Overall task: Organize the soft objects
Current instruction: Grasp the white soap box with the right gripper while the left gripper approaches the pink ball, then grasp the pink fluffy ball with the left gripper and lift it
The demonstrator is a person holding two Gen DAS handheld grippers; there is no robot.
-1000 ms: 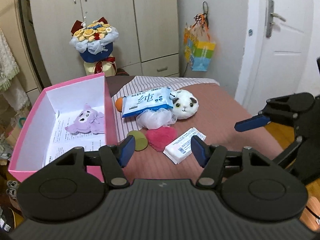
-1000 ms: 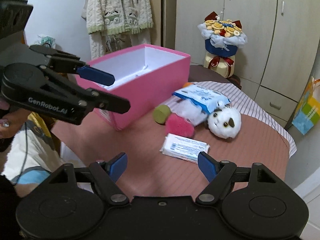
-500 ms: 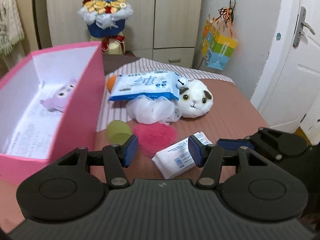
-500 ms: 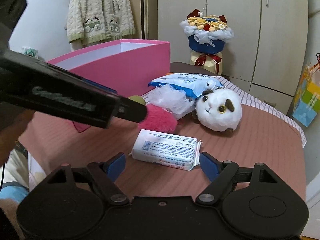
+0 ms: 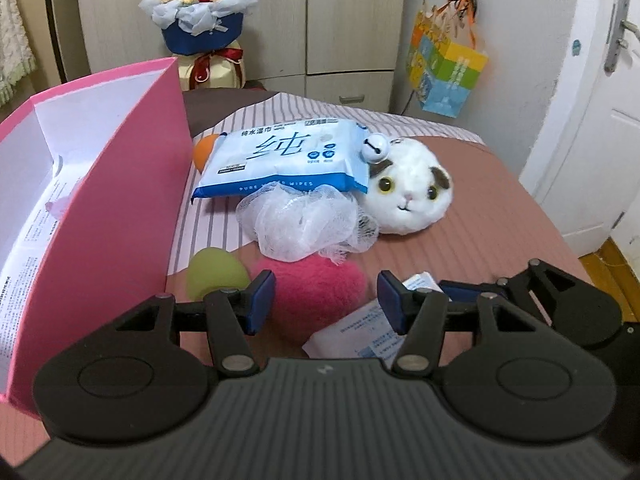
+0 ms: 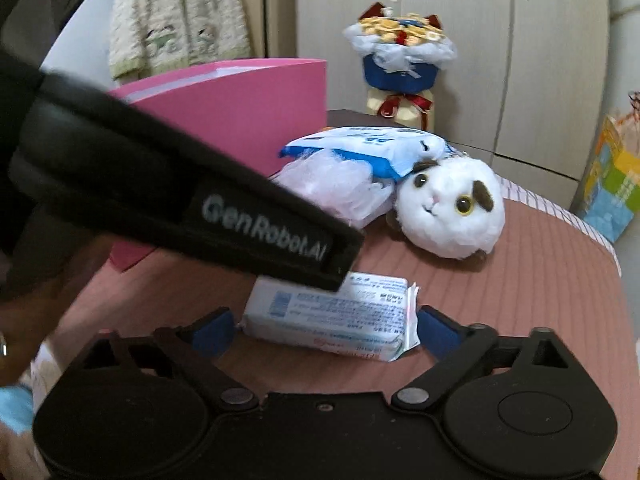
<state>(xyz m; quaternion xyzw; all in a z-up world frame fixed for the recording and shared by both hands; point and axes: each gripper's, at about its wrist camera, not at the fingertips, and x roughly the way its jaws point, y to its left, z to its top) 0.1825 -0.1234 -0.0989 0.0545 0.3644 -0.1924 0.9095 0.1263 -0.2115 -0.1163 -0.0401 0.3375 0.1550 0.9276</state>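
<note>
Both grippers have come down toward the tabletop since a second ago, and the pink box [image 5: 116, 216] now rises tall beside the left gripper [image 5: 326, 300], its interior mostly hidden where the purple plush lay in plain sight before. The right gripper [image 6: 324, 330] has just been opening: its jaws stand wide on either side of the small tissue pack [image 6: 332, 314], which lies between the pads, and they do not press it. The left gripper's fingers are part-spread, gripping nothing, with the pink fluffy puff [image 5: 320, 284] just ahead between them.

Beyond the left fingers lie the white mesh sponge [image 5: 300, 220], the blue wet-wipes pack [image 5: 284, 160] resting partly on it, and the white plush cat [image 5: 408, 196] to the right. A green ball [image 5: 216, 272] sits off the left fingertip, an orange ball [image 5: 204, 150] behind the wipes. In the right wrist view the left gripper's black arm crosses in front, covering the puff and the near corner of the tissue pack.

Of the box's contents, only printed paper lining and a sliver of pale plush show.
</note>
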